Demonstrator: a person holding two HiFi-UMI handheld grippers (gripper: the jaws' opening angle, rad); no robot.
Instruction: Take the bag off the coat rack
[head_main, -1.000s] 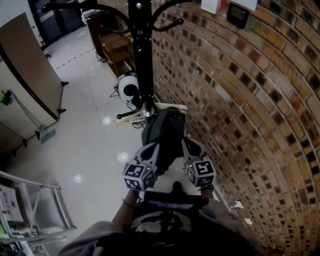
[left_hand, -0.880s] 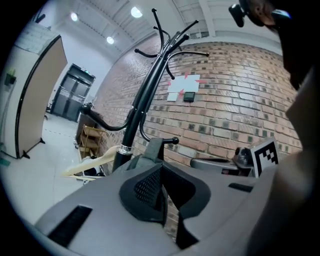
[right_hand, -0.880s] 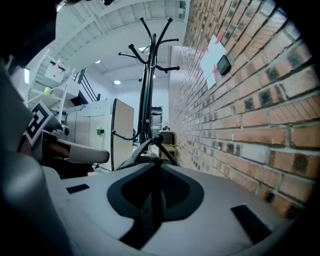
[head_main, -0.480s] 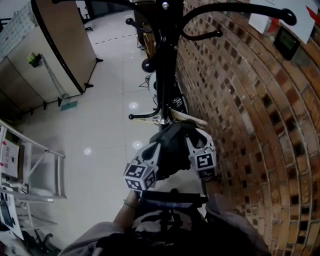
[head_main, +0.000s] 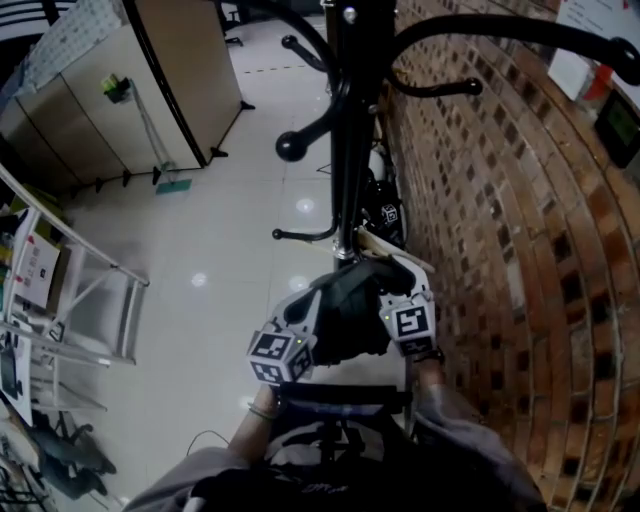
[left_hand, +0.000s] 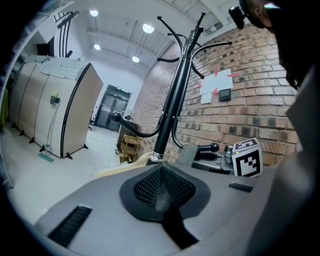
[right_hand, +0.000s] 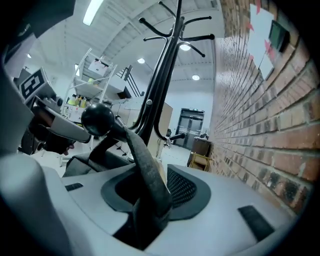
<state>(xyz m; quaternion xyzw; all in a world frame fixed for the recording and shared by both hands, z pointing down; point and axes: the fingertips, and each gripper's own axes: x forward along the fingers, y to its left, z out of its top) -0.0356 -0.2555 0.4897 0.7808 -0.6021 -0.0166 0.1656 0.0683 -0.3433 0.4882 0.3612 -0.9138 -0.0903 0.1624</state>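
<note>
Dark webbing, the bag's strap (right_hand: 142, 160), is running up out of the right claw (right_hand: 152, 195), which is pinching it, and is looping over a ball-tipped hook (right_hand: 97, 120) low on the coat rack (head_main: 348, 130). To do this step well, the person is probably needing to lift the strap up and outward until the loop is clearing the round knob. Pulling straight back looks likely to catch the strap on the knob and tug the stand. The left claw (left_hand: 161, 172) is pressed together with nothing visible in it. It is sitting just beside the bag's left side, where it could be steadying the weight. The bag (head_main: 352, 305) is hanging beside the black pole, between both claws, near the brick wall (head_main: 500, 220). It is looking black, soft and slumped, and will likely be going limp once freed.
</note>
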